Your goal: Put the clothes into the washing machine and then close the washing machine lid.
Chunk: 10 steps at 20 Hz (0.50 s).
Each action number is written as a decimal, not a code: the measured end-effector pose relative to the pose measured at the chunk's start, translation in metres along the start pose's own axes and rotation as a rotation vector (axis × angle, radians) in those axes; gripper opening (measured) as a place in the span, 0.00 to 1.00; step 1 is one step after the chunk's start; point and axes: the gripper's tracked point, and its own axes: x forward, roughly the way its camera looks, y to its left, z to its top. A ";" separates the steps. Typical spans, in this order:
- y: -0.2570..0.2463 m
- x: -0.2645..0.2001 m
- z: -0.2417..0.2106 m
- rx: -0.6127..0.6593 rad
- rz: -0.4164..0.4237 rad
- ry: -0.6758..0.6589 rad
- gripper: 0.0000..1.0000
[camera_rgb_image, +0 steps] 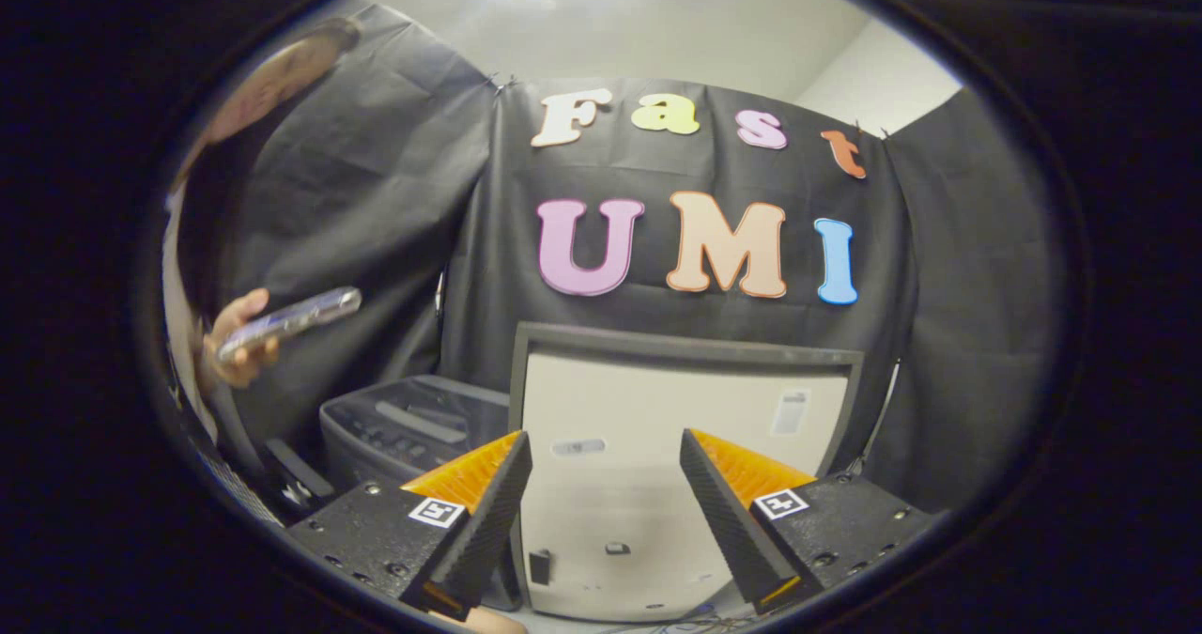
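Tongs: tongs (606,484) spread wide, nothing between the fingers, held up facing the booth's back wall.
Washing machine lid: lid (685,446) raised upright, pale inner face with dark frame, seen straight ahead through the gap between the fingers.
Washing machine: dark control panel (413,423) visible just beyond the left finger, beside the lid.
Clothes: cannot tell where they lie.
Person: hand (235,338) off to the left, holding a phone (291,322).
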 end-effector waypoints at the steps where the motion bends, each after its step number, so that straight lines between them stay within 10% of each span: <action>1: 0.004 -0.001 -0.006 0.026 0.016 0.017 0.96; 10: 0.021 -0.016 -0.060 0.212 0.098 0.058 0.96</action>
